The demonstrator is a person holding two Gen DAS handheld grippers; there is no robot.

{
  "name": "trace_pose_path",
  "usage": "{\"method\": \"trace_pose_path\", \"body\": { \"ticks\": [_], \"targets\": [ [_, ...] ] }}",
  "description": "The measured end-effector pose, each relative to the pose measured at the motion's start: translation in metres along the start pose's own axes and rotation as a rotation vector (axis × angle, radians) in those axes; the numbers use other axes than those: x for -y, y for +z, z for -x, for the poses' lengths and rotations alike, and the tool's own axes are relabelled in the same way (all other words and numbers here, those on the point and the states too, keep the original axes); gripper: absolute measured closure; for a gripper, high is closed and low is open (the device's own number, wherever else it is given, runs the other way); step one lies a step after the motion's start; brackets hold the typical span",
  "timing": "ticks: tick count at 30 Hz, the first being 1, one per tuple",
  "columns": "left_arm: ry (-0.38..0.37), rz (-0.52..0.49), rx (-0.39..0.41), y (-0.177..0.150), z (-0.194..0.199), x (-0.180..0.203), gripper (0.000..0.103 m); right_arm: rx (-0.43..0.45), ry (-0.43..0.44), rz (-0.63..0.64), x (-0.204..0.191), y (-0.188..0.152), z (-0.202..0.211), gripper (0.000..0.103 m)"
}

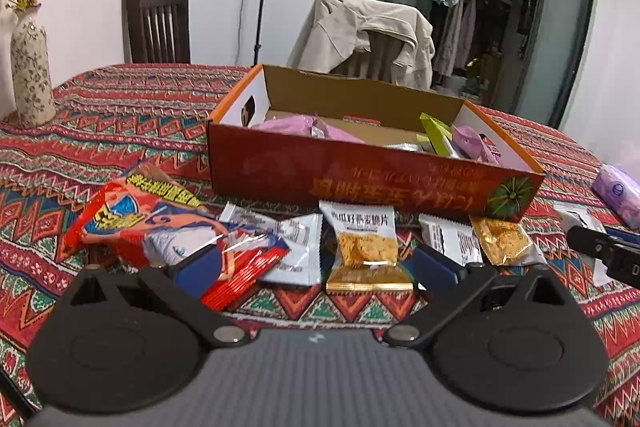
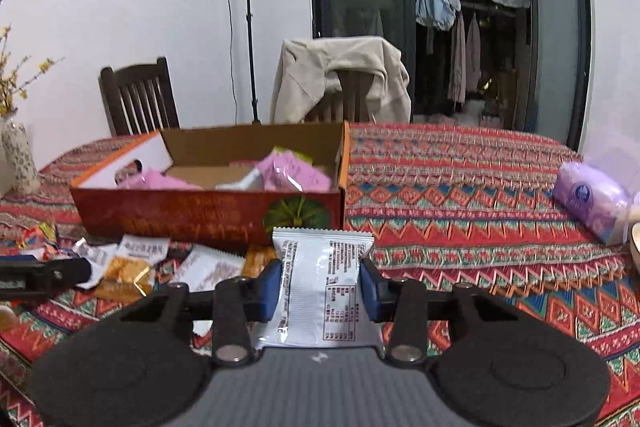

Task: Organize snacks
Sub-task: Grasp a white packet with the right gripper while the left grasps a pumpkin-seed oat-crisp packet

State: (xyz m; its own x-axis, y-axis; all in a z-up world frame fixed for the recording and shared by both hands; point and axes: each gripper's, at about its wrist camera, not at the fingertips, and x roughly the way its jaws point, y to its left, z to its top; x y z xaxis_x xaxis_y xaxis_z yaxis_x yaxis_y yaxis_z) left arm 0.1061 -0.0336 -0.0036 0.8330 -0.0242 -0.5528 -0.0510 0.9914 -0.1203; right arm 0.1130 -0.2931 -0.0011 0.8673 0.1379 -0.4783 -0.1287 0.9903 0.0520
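A: Two claws in play. We saw the right gripper (image 2: 323,285) clenched on a white snack packet (image 2: 322,287), blue pads (image 2: 269,289) pressing both its sides, packet standing upright between them and lifted clear of the tablecloth (image 2: 480,187).

B: Left gripper (image 1: 316,265)?

A: Released, jaws spread wide, nothing pinched. A gold-and-white cracker packet (image 1: 366,247) lay between its fingers on the cloth, untouched. A red crinkly bag (image 1: 160,227) draped over its left finger, and more white packets (image 1: 280,239) lay just ahead.

B: Step?

A: We judged it as carry-to-box. The cardboard box (image 2: 208,215) sat ahead and left of the right claw, near, already holding pink packets (image 2: 292,173) and others.

B: Next move?

A: We reckoned the right claw needed to go forward and left, rise over the box's near wall, then let go inside. Risk: the slick packet slipping or catching the rim.

B: Remaining?

A: Several packets loose in front of the box. We called it partway done.
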Motion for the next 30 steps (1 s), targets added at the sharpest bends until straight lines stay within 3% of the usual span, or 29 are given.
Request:
{"method": "trace_pose_path", "body": {
  "ticks": [9, 14, 17, 22, 30],
  "targets": [
    [0.082, -0.024, 0.030, 0.018, -0.013, 0.032, 0.000, 0.080, 0.038, -0.038, -0.004, 0.009, -0.016, 0.063],
    [0.100, -0.066, 0.023, 0.017, -0.027, 0.046, 0.002, 0.071, 0.065, -0.055, -0.004, 0.003, -0.029, 0.063],
    [0.091, -0.072, -0.008, 0.013, -0.037, 0.048, 0.009, 0.063, 0.072, -0.064, -0.002, 0.000, -0.032, 0.063],
    [0.072, -0.089, -0.050, 0.008, -0.050, 0.049, 0.036, 0.076, 0.082, -0.063, -0.004, -0.005, -0.029, 0.063],
    [0.046, -0.098, -0.074, 0.002, -0.058, 0.049, 0.040, 0.092, 0.084, -0.048, -0.006, -0.007, -0.024, 0.063]
  ]
}}
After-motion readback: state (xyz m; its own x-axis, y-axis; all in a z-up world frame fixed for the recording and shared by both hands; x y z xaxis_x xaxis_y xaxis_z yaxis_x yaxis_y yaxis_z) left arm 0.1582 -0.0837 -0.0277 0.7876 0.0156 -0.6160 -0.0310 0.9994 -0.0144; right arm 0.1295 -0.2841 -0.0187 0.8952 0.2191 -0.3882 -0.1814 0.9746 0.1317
